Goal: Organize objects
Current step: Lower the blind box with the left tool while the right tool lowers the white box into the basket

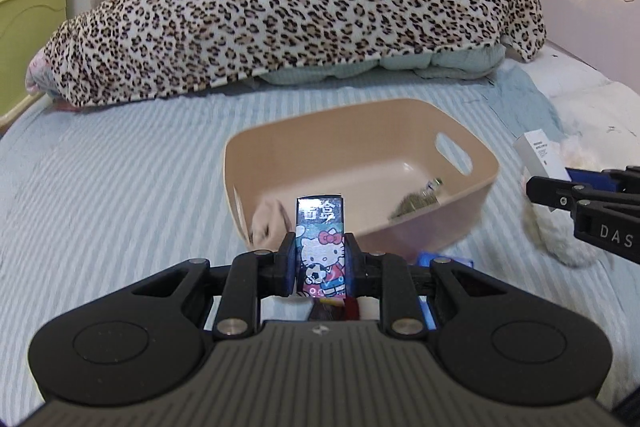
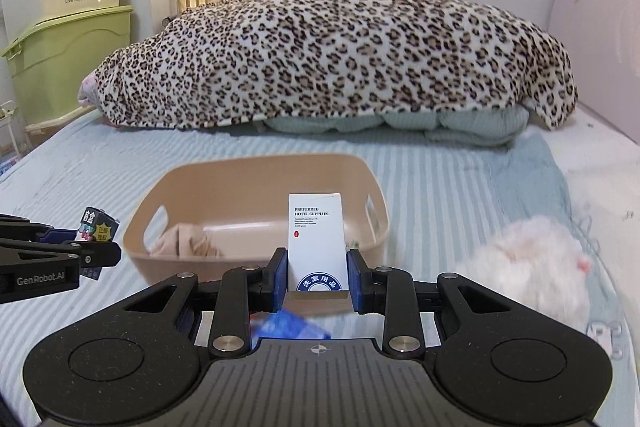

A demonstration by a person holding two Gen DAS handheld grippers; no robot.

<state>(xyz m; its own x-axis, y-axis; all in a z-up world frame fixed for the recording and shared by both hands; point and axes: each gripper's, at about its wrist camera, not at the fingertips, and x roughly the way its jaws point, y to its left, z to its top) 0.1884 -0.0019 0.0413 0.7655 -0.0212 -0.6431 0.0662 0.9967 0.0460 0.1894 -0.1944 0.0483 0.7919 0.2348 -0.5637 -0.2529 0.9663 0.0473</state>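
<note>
My left gripper (image 1: 320, 259) is shut on a small Hello Kitty box (image 1: 320, 243) and holds it upright just in front of a beige plastic bin (image 1: 472, 203). My right gripper (image 2: 318, 275) is shut on a white hotel supplies box (image 2: 316, 239), also upright before the bin (image 2: 256, 167). The bin holds a beige cloth (image 2: 188, 241) and a small bottle (image 1: 432, 187). The left gripper with its box (image 2: 96, 227) shows at the left of the right wrist view. The right gripper with its white box (image 1: 538, 151) shows at the right of the left wrist view.
A fluffy white plush (image 2: 532, 267) lies on the striped bed sheet (image 1: 120, 167) right of the bin. A blue packet (image 2: 288, 327) lies under the right gripper. A leopard blanket heap (image 1: 300, 7) fills the bed's far end. Storage boxes (image 2: 68, 35) stand at the left.
</note>
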